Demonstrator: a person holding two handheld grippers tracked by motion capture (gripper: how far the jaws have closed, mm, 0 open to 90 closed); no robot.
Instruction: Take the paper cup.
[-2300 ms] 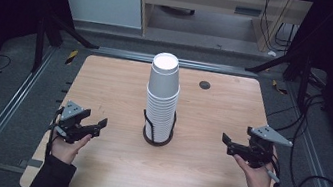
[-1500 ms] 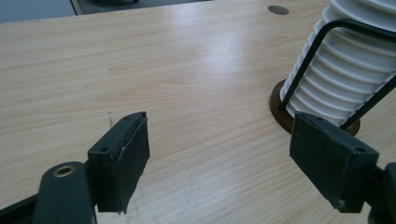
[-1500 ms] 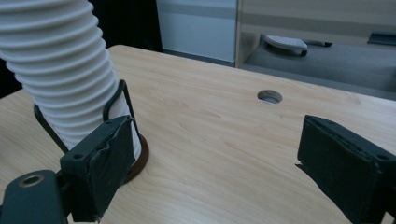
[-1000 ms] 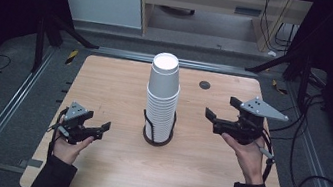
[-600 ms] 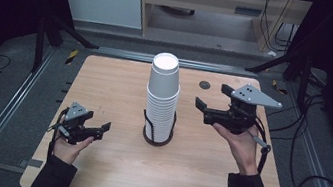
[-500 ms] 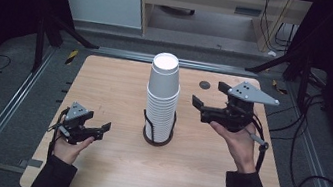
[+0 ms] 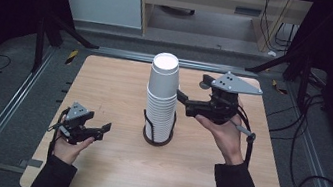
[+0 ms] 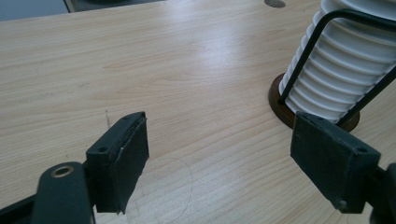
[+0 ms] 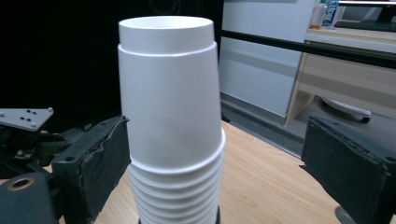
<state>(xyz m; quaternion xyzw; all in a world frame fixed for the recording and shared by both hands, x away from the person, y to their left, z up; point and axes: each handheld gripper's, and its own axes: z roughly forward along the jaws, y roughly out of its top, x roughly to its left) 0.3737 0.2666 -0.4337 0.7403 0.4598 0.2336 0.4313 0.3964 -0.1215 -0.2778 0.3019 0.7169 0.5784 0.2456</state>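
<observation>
A tall stack of white paper cups (image 7: 161, 98) is seen at the centre of the high view, upside down in a black wire holder (image 7: 157, 131) on a wooden table (image 7: 119, 91). The right gripper (image 7: 184, 100) is held just right of the stack, level with its upper part, jaws spread. In the right gripper view the top cup (image 9: 169, 88) stands between the 2 jaws, nearer the left one, and neither pad touches it.

The step in hand appears to be the taking of the top cup. It would be done best if the gripper were centred first, so that both pads meet the wall together. The pads should be set above the rim of cup 2 (image 9: 177, 170), so that only 1 cup is caught. A light squeeze is advised, since thin paper is likely to buckle, and a straight upward lift is called for.

The left gripper (image 7: 97, 132) rests at the lower left of the high view, jaws spread and empty, well apart from the stack.
</observation>
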